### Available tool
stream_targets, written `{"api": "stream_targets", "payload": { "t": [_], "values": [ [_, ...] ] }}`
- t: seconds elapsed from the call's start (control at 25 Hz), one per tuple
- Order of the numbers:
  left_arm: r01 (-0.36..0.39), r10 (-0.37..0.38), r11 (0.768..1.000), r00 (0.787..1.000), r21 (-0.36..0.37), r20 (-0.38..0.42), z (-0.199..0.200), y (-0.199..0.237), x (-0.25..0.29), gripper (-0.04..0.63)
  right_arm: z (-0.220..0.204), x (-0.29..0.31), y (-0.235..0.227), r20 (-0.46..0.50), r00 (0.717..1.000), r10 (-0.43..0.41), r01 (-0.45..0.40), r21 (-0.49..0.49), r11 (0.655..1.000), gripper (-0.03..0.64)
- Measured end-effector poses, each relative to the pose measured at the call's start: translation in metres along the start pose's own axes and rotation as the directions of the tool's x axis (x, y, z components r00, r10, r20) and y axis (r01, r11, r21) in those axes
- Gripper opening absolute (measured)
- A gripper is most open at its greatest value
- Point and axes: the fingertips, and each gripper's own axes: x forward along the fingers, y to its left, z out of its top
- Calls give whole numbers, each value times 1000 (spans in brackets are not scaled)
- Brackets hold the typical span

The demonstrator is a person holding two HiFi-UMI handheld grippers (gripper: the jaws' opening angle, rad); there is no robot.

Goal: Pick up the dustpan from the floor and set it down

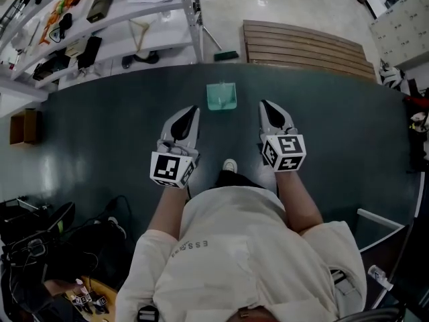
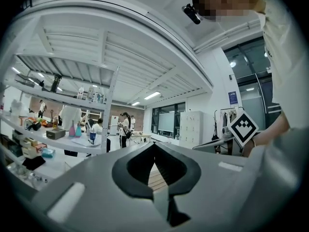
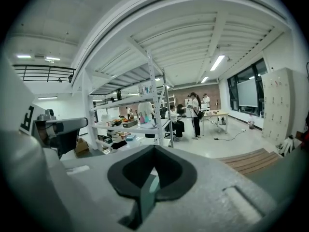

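Note:
A small teal dustpan (image 1: 222,96) lies on the dark floor mat (image 1: 100,133), straight ahead of the person in the head view. My left gripper (image 1: 195,108) hangs just left of it and my right gripper (image 1: 262,102) just right of it, both above the mat and apart from the dustpan. In the left gripper view the left gripper (image 2: 154,144) has its jaws met at the tips, with nothing between them. The right gripper (image 3: 154,147) is also shut and empty; a teal sliver of the dustpan (image 3: 152,183) shows through the gap behind its tips.
A white shelving rack (image 1: 100,19) loaded with items stands at the far left. A slatted wooden platform (image 1: 308,45) lies beyond the mat. A cardboard box (image 1: 23,126) and tangled cables and gear (image 1: 40,240) sit at the left. The person's shoe (image 1: 230,166) stands behind the dustpan.

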Motion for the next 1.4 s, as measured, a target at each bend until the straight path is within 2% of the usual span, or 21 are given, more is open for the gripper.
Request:
{"api": "stream_targets", "payload": {
  "t": [0.32,0.48,0.72,0.88,1.08,1.4],
  "values": [
    [40,-40,999,999,-3,-2,-1,-35,-105,17,-14,-82,72,31,1000,-1,1,-16,1000,-9],
    [70,-70,998,997,3,-16,-10,-56,-161,17,-27,-126,108,39,998,-45,47,-68,997,-11],
    [86,-86,995,996,-59,-4,-7,-79,-229,17,-64,-176,160,-20,998,-64,61,-114,992,-9],
    [63,-63,996,998,-57,3,2,-84,-256,17,-77,-199,176,-50,997,-57,53,-87,995,-10],
    [24,-23,999,999,-41,41,10,-78,-273,17,-79,-212,171,-44,996,-72,71,-19,997,-10],
    [17,-15,999,999,-48,44,9,-100,-281,17,-77,-238,176,-28,998,-52,50,-77,996,-11]
  ]
}}
